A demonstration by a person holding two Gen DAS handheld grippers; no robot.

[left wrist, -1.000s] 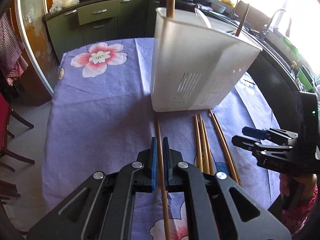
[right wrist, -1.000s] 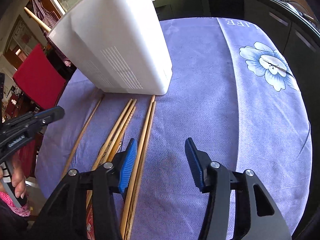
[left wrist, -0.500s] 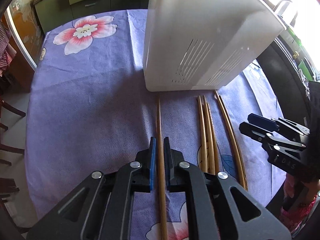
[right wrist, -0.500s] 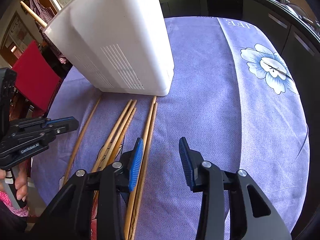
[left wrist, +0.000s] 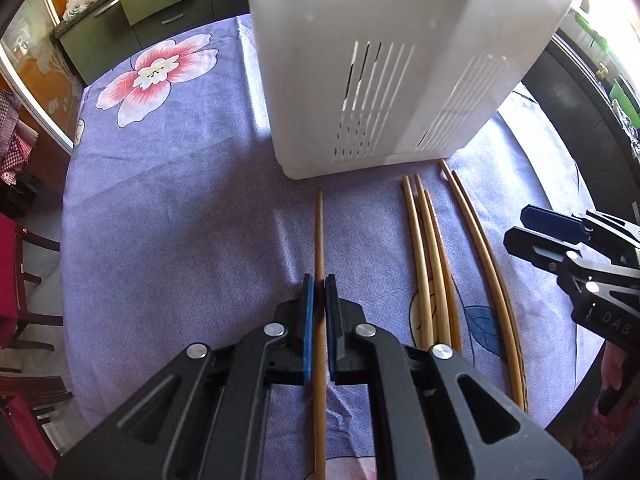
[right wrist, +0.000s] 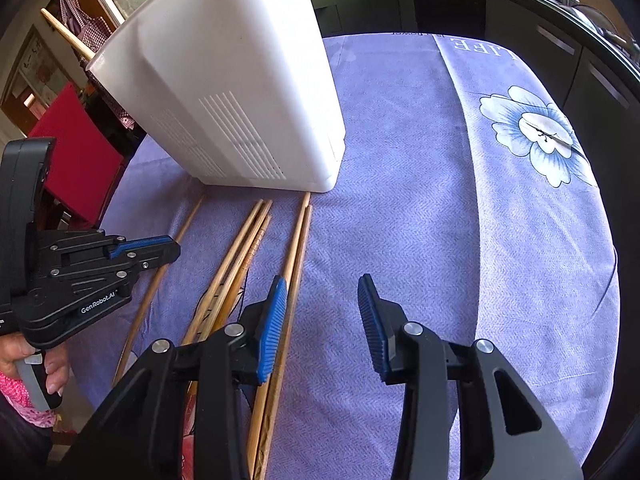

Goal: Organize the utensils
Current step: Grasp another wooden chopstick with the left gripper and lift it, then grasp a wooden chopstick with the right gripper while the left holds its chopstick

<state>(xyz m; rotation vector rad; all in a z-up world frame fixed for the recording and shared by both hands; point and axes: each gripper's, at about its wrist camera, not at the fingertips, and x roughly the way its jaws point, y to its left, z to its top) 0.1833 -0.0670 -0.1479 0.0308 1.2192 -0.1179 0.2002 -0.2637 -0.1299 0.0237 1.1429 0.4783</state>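
Lying on the purple tablecloth (left wrist: pixel 168 216) before one white utensil holder (left wrist: pixel 384 60) are six chopsticks: one single chopstick (left wrist: pixel 319 236) (clenched by the left gripper (left wrist: pixel 317 296)), three together (left wrist: pixel 430 248), then two (left wrist: pixel 486 264) beside the right gripper (right wrist: pixel 322 304), its jaws parted and empty.

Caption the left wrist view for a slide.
Left gripper shut on single wooden chopstick lying on purple floral tablecloth, before white slotted plastic utensil holder.

A home kitchen: green drawer cabinets (left wrist: pixel 160 4) under a dark countertop (right wrist: pixel 560 4), floral tablecloth (left wrist: pixel 160 200).
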